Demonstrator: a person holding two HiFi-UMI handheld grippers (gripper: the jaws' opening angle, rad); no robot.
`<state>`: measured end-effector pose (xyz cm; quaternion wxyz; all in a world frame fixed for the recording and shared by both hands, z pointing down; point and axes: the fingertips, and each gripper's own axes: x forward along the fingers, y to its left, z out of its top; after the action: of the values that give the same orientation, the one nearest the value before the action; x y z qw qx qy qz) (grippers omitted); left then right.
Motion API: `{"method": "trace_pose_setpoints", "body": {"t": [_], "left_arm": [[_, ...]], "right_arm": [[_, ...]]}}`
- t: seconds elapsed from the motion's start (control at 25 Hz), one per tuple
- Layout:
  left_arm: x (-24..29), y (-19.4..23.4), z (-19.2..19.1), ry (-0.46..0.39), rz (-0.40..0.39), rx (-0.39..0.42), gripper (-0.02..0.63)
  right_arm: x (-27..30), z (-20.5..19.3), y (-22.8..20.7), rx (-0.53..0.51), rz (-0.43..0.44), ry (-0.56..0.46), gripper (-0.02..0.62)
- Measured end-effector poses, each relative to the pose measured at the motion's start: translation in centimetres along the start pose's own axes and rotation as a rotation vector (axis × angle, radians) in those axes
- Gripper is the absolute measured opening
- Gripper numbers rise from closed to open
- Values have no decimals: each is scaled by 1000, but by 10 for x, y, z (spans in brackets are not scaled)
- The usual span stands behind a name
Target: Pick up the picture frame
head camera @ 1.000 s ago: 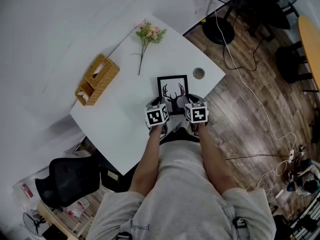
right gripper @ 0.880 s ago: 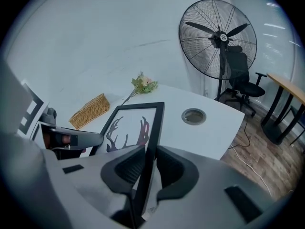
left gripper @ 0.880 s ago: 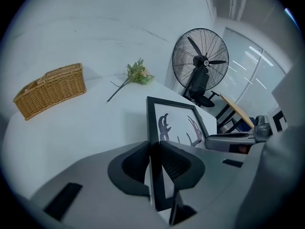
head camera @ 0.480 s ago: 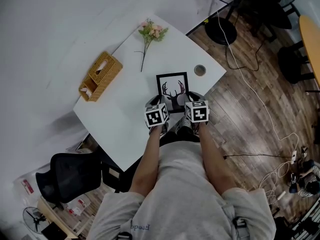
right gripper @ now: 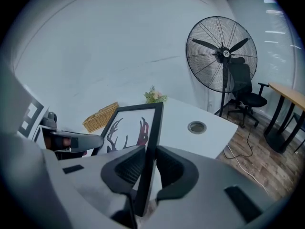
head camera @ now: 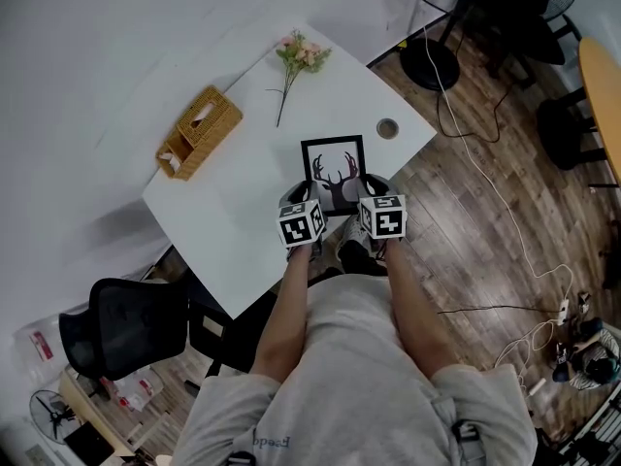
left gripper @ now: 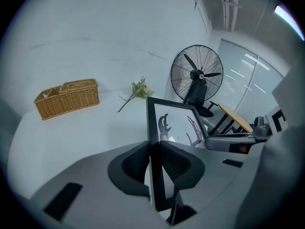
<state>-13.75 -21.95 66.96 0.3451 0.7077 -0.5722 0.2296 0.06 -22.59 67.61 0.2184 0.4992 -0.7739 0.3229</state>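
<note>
A person holds a black picture frame [head camera: 333, 169] with an antler print over the near right part of a white table [head camera: 243, 187], one gripper on each side rail. The left gripper [left gripper: 153, 160] has its jaws narrowly apart, pads pressing the frame's left rail; the right gripper [right gripper: 148, 165] pinches the right rail likewise. The frame looks tilted, its far edge raised. A good lift would raise both hands evenly with a steady squeeze so the frame cannot twist. A wicker basket [head camera: 199, 132] and a flower sprig [head camera: 299, 58] lie well apart on the far side, leaving open room above
</note>
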Motion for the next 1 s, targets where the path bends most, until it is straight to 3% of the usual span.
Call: {"method": "trace_pose_setpoints", "body": {"t": [0.28,0.6,1.0], "left_arm": [[-30,-5,-5,-54,-4,-4,86],[-63,-22,-36,-82,-22,-7,86],[-86,-46,-38,-150,-59,44,86]], "right_arm": [[-26,-4,14,-35,9,-38,80],[-66,-30,20,-61,5,-56,80],[-103,-33,16,-63,-18,-136,80]]}}
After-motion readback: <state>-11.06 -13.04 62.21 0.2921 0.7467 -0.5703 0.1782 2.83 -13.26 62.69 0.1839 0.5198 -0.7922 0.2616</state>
